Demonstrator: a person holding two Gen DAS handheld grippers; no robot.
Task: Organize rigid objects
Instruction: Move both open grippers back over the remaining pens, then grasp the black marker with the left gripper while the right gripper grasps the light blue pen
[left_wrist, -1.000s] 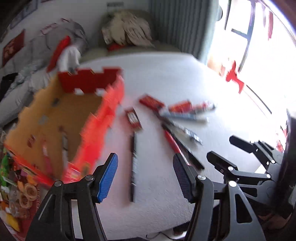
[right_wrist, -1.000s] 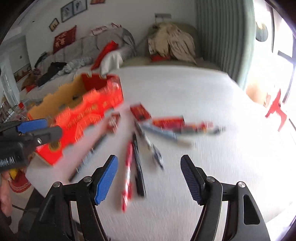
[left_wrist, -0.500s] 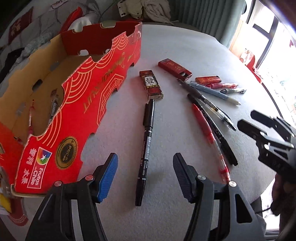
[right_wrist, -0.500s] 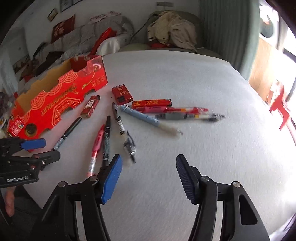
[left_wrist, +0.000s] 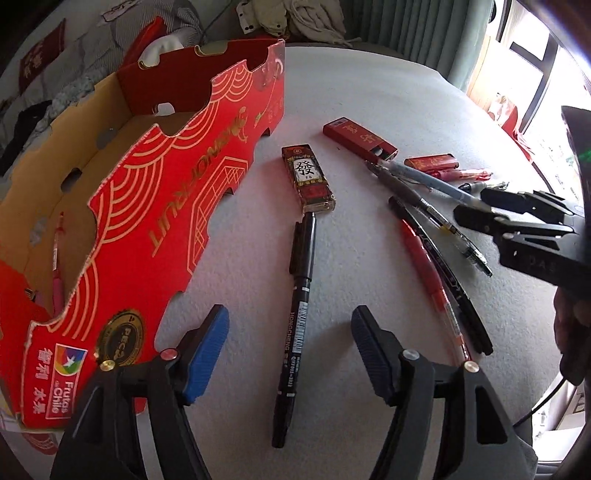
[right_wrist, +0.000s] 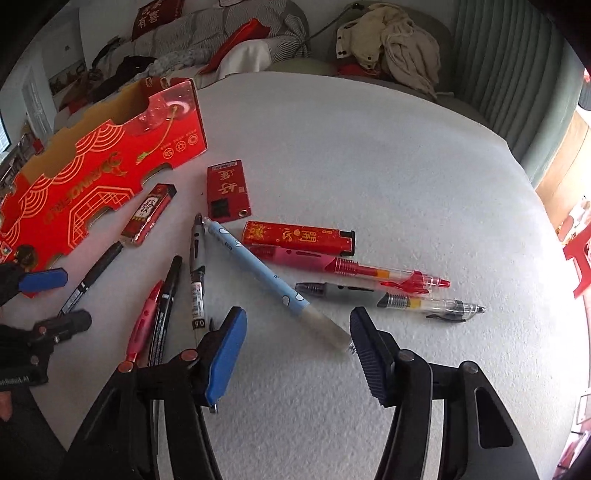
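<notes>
A red cardboard box (left_wrist: 162, 206) (right_wrist: 92, 177) stands open at the left with a pink pen (left_wrist: 57, 273) inside. My left gripper (left_wrist: 290, 325) is open, straddling a black marker (left_wrist: 299, 306) from just above. A black-red lighter (left_wrist: 308, 177) and red case (left_wrist: 358, 140) lie beyond. My right gripper (right_wrist: 295, 328) is open over the tip end of a light blue pen (right_wrist: 266, 273). A red lighter (right_wrist: 295, 238), red pen (right_wrist: 354, 269) and clear pens (right_wrist: 428, 304) lie ahead of it.
A red pen (left_wrist: 432, 280) and black pens (left_wrist: 436, 258) lie between the two grippers on the white round table (right_wrist: 369, 155). The table edge curves off at right. A sofa with clothes (right_wrist: 388, 40) stands behind the table.
Both grippers have dropped lower toward the table. The left has moved in over the black marker; the right has moved forward over the blue pen. Both stay open.
</notes>
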